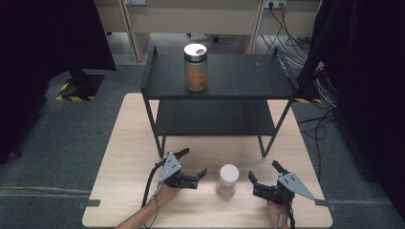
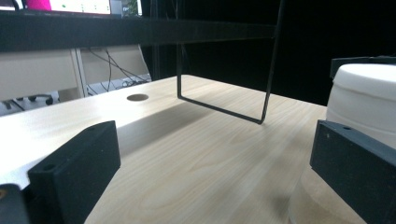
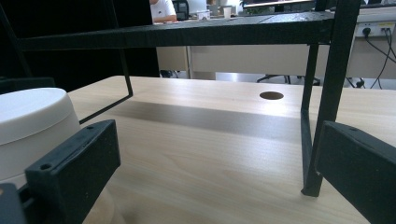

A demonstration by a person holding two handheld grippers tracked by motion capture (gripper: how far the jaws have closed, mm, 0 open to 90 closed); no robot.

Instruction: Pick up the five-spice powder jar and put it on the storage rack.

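Left gripper (image 1: 196,164): jaws apart, holding nothing.
Right gripper (image 1: 264,174): jaws apart, holding nothing.
White-lidded jar (image 1: 228,180): on table (image 1: 124,143) between both grippers, just outside each near jaw, probably staged for grasping.
Hidden: jar body cropped and blurred; contents unreadable.

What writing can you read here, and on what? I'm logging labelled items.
None can be read.
White-lidded jar, between both open grippers: no label visible.
Brown-filled jar on the black shelf: no legible label.
Screen behind the shelf: content too blurred.
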